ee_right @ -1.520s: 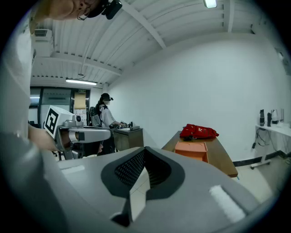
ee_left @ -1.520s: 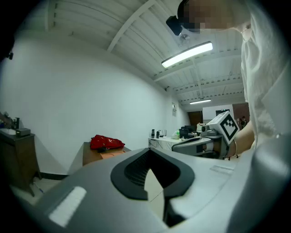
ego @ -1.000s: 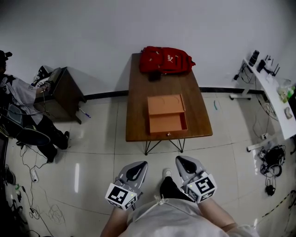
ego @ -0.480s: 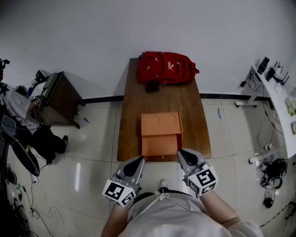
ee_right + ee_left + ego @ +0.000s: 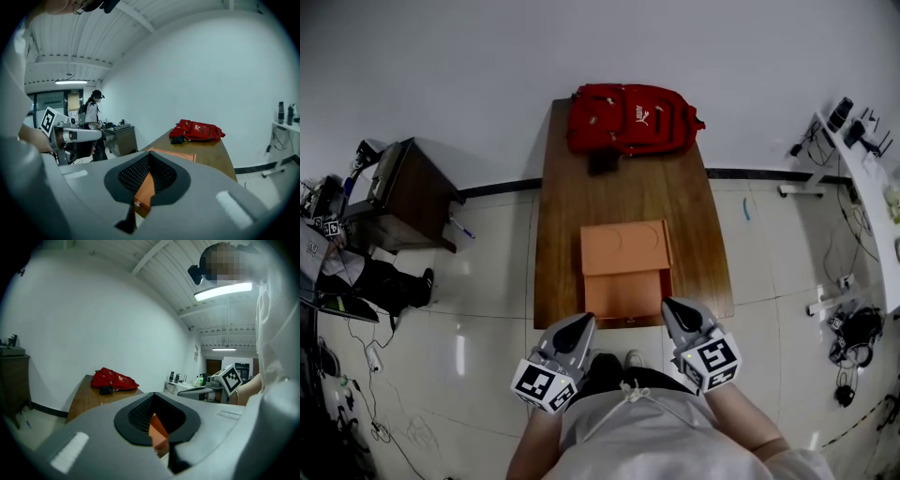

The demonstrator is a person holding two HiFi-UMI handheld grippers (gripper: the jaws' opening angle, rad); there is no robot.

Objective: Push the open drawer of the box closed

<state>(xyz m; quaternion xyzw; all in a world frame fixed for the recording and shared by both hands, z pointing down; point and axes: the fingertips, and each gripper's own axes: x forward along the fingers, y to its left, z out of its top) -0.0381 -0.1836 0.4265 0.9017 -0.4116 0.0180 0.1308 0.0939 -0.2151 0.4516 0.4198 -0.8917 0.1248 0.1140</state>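
As the drawer [image 5: 623,292] juts from the box [image 5: 623,246] to the near edge of the table [image 5: 561,192], it lies just ahead between your left gripper [image 5: 579,326] and right gripper [image 5: 674,310], both closed and empty; the right sits nearer.
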